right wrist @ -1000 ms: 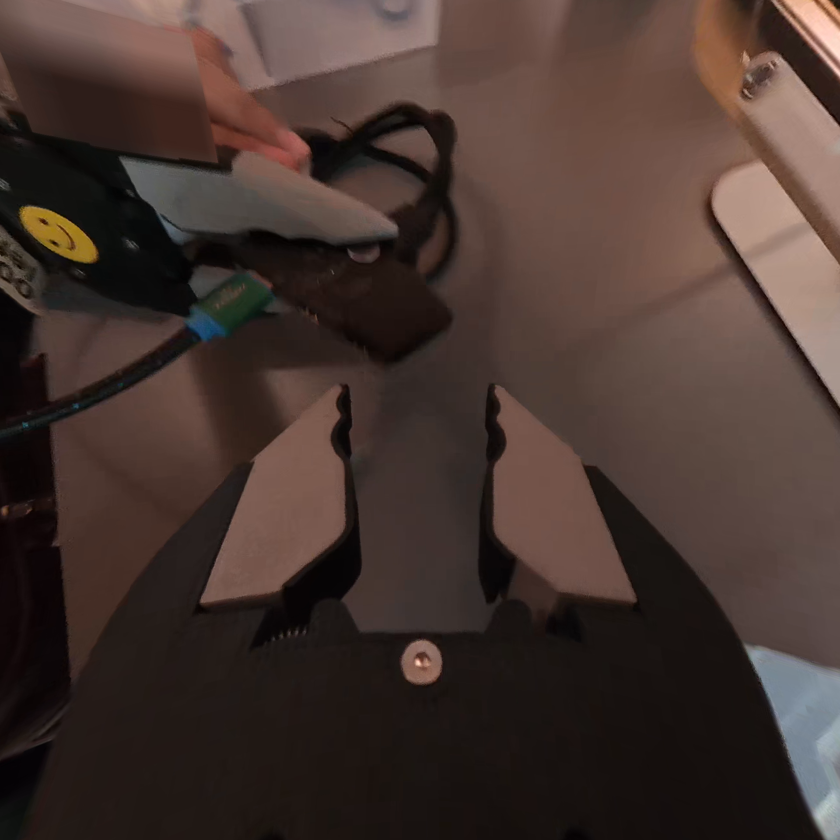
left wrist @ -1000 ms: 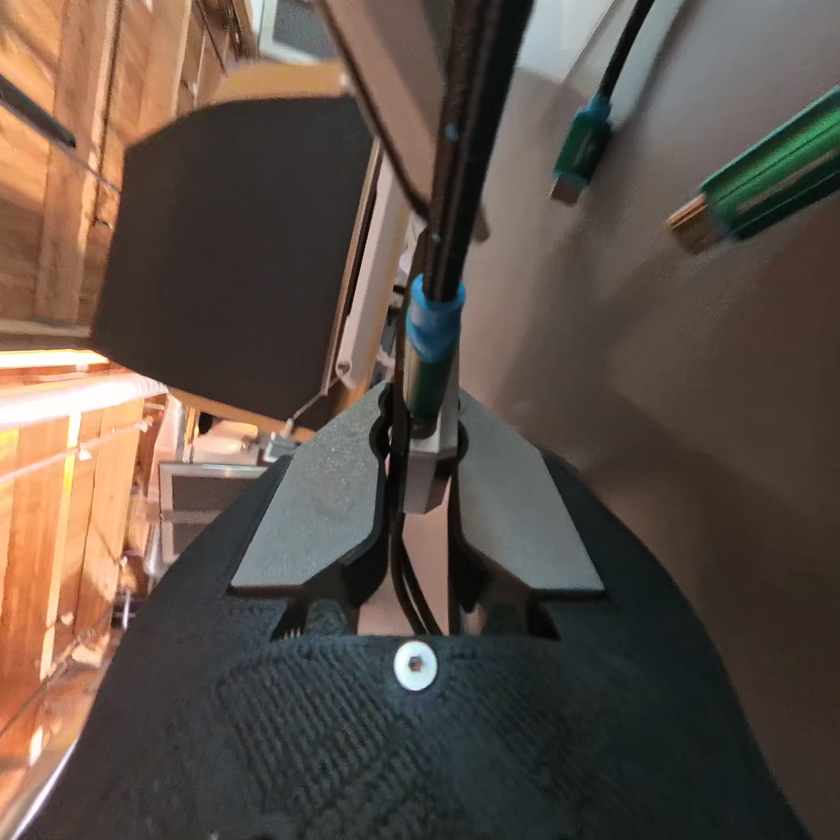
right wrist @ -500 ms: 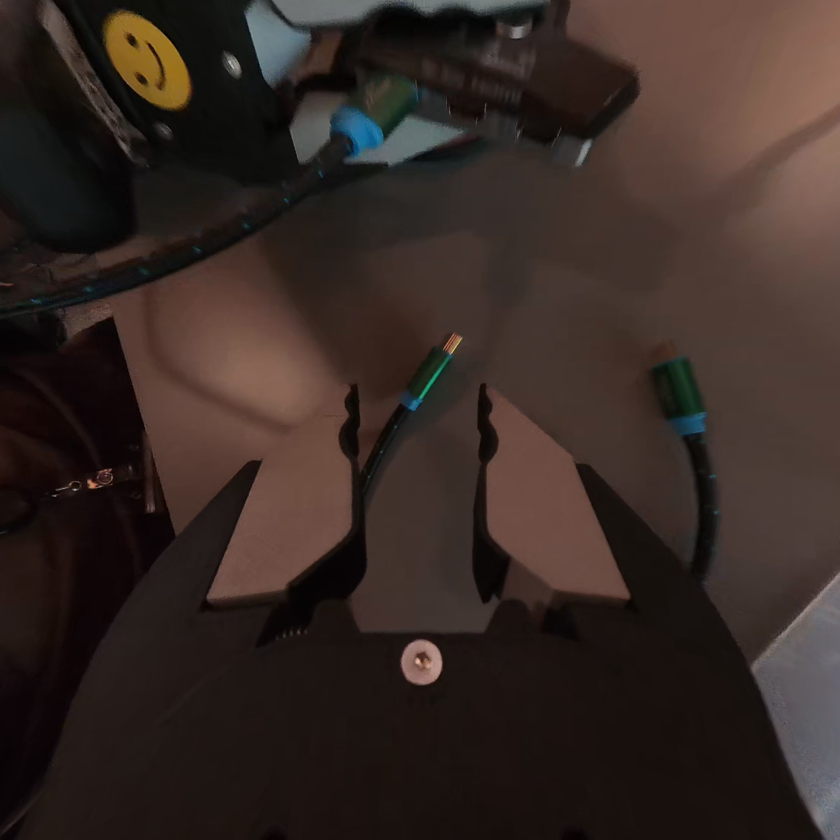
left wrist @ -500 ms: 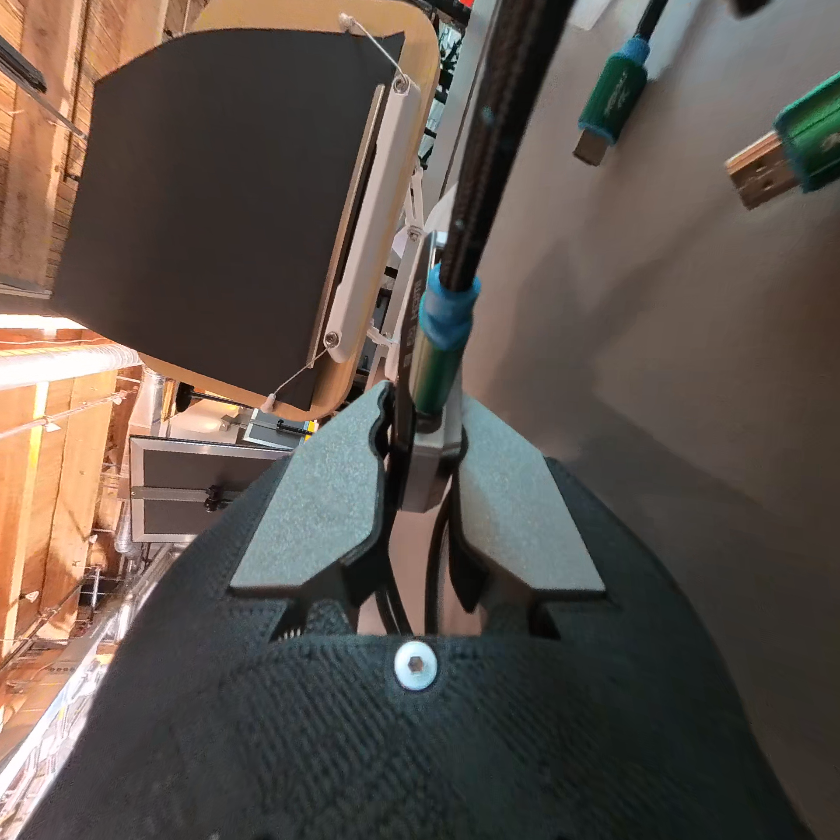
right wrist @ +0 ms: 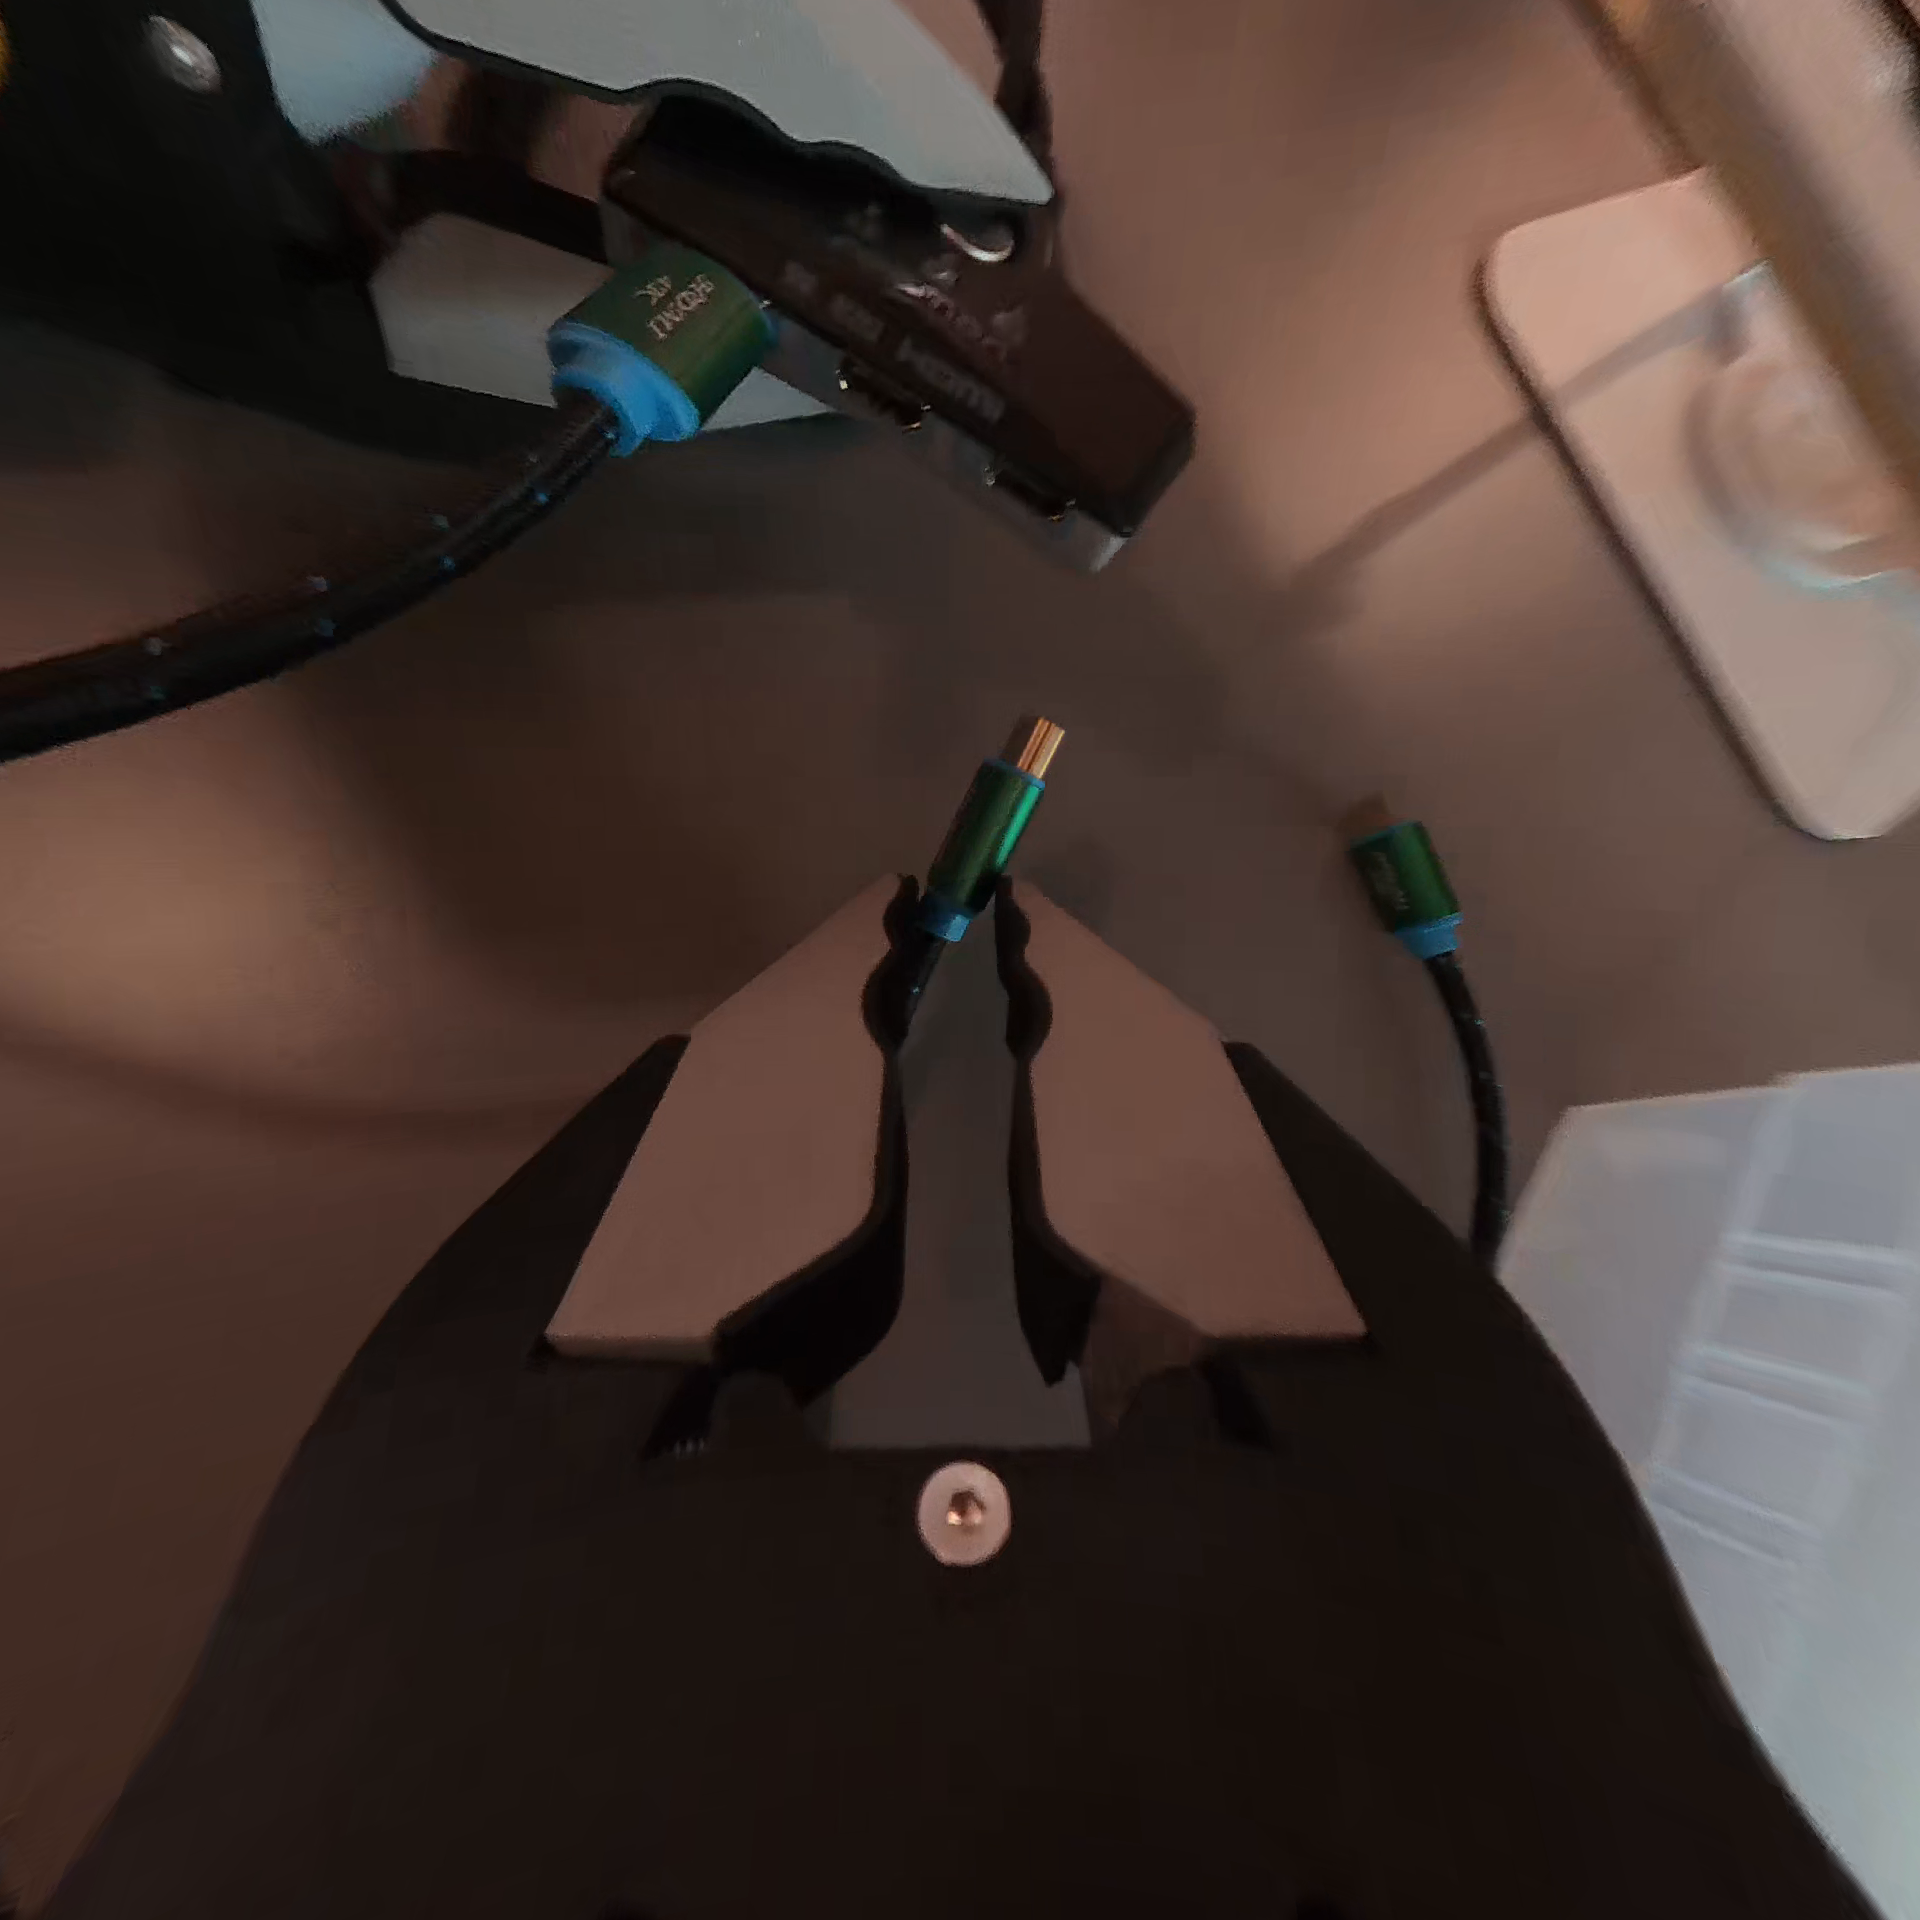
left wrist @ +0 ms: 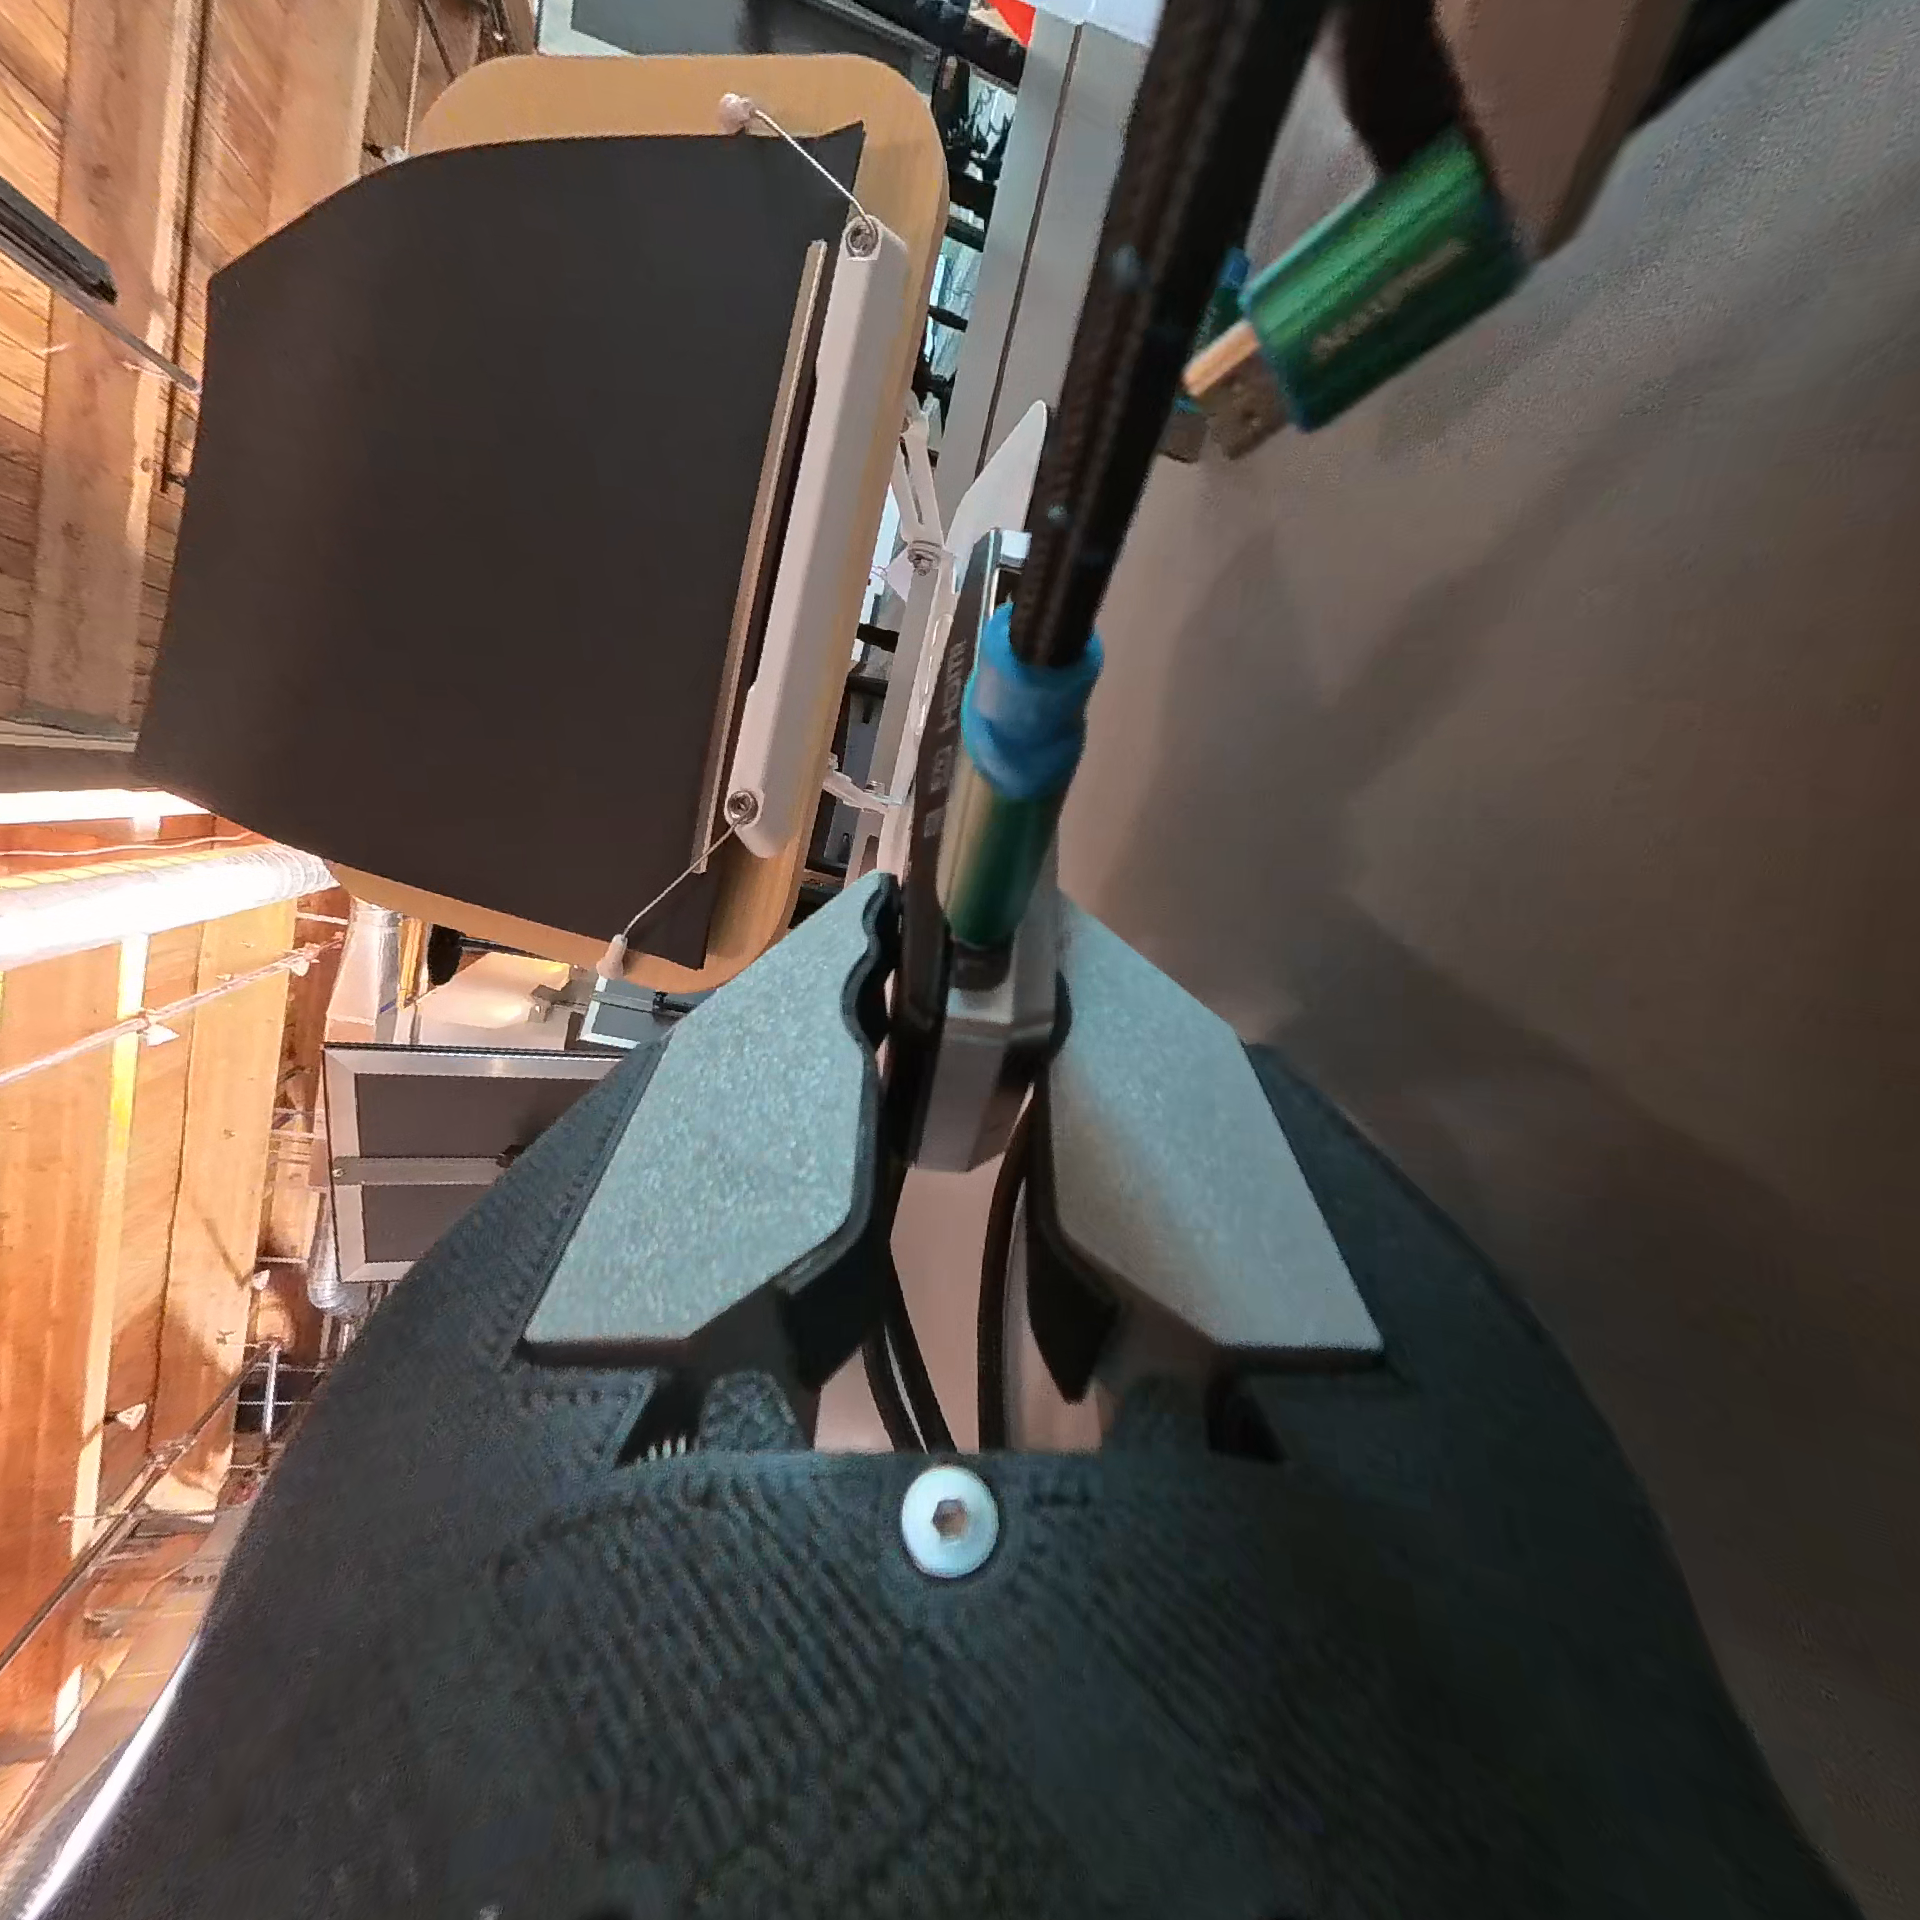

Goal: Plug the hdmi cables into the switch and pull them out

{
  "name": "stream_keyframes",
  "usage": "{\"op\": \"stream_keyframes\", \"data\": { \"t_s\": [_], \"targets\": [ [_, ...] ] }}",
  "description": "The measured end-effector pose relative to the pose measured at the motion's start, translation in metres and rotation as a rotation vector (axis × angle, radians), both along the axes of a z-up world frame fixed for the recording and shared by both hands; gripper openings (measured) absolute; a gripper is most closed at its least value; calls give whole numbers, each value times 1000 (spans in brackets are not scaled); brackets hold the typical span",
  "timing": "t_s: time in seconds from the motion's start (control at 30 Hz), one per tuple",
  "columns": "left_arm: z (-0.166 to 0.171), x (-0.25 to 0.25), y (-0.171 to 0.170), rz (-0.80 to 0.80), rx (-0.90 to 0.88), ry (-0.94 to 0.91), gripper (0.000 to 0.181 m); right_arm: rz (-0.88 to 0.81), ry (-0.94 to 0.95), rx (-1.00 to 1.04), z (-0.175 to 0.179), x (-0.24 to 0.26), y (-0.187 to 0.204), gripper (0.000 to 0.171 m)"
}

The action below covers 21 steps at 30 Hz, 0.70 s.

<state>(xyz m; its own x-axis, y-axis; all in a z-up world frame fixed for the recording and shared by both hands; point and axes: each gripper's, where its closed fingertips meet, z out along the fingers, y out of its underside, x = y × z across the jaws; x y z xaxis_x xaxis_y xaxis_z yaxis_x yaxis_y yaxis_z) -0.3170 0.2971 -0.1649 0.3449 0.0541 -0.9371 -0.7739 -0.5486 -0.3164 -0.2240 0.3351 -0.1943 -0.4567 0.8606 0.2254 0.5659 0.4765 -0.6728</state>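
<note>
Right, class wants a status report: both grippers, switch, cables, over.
Left gripper shut on switch, one cable plugged. Right gripper shut on second cable's plug. Third plug loose on table. Nothing in the way.

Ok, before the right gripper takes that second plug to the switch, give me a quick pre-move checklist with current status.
1. Left gripper clamped on the HDMI switch: ok.
2. First green HDMI plug seated in the switch: ok.
3. Right gripper closed on the second green HDMI plug: ok, held near its blue collar.
4. Gold tip points toward the switch: ok.
5. Free port open and unobstructed: ok, though blurred.
6. Third plug lying on the table, out of the path: ok.
</note>
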Motion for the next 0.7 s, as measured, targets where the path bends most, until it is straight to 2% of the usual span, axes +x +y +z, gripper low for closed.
{"op": "stream_keyframes", "data": {
  "t_s": [0.23,0.37,0.47,0.6,0.7],
  "targets": [
    [-1,1,0,2,-7,2,21,24,236,572,14,-11,12,12],
    [-6,2,0,-2,-30,9,21,25,242,733,9,-14,16,13],
    [-4,-1,-2,6,-20,-6,21,77,229,636,2,-12,7,12],
    [2,-12,-9,41,25,-53,21,130,112,247,-12,-4,-11,11],
    [6,-16,-12,55,53,-84,22,107,48,113,-15,-2,-10,11]
  ]
}}
